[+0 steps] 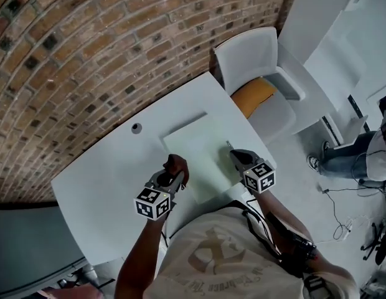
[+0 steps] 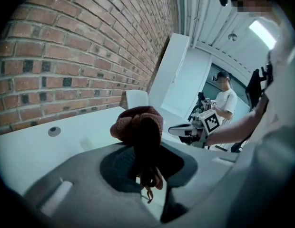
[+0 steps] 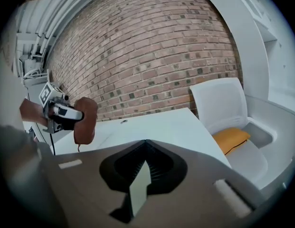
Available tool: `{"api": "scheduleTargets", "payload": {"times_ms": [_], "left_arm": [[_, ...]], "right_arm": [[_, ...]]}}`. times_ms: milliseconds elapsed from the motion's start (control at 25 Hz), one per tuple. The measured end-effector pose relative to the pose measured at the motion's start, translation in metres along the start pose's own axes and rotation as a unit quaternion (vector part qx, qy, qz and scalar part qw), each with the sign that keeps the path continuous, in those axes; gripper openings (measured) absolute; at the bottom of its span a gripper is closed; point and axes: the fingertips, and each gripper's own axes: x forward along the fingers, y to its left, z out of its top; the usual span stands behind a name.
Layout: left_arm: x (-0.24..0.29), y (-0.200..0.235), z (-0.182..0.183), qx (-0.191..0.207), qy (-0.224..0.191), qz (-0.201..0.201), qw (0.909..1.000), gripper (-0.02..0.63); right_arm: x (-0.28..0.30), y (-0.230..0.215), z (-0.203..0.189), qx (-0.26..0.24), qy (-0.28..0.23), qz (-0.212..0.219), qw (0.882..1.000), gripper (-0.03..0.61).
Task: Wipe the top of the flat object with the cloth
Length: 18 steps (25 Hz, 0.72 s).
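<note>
1. Shirt (image 1: 211, 254) fills 6 o'clock of the head view, with both grippers just ahead of it over the table (image 1: 112, 179)
2. Left gripper (image 1: 170, 176): jaws clamped on the cloth (image 1: 178, 165), a brown wad bunched above the tips with a loose tail hanging below
3. Right gripper (image 1: 232, 149): jaws together, nothing clearly held. A pale sliver shows between them, and I can't tell if that's the board's edge or just the surface underneath
4. Board (image 1: 202, 151) lies flat mid-table. Cloth is at its 9 o'clock edge, right gripper over its 3 o'clock edge
5. Seen from the right gripper view, the cloth looks lifted clear of the surface, so by my read wiping contact isn't made yet
6. Risks:
 - board looks unpinned, so a hard stroke toward 6 o'clock could push its near corner off the table edge
 - cloth is held by a bunch only, so drag on the board may pull it out of the jaws
 - grippers are near each other, so a wide stroke toward 3 o'clock could knock them together
 - pressing with the jaw tips rather than the wad would scrape, not wipe
</note>
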Motion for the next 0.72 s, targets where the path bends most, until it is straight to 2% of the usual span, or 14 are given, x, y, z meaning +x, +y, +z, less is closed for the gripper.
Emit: {"api": "scheduleTargets", "payload": {"times_ms": [160, 360, 560, 720], "left_arm": [[0.018, 0.019, 0.019, -0.007, 0.002, 0.018, 0.9998, 0.077], [0.042, 0.034, 0.038, -0.007, 0.008, 0.027, 0.9996, 0.077], [0.072, 0.055, 0.060, 0.001, 0.015, 0.033, 0.9993, 0.077], [0.097, 0.072, 0.082, -0.008, 0.010, 0.037, 0.9992, 0.077]], "right_arm": [[0.018, -0.021, -0.004, -0.004, 0.041, 0.006, 0.999, 0.009], [0.035, -0.037, -0.017, 0.002, 0.080, 0.017, 0.997, 0.064], [0.050, -0.044, -0.025, 0.035, 0.104, 0.040, 0.993, 0.119], [0.057, -0.044, -0.032, 0.057, 0.125, 0.065, 0.988, 0.138]]}}
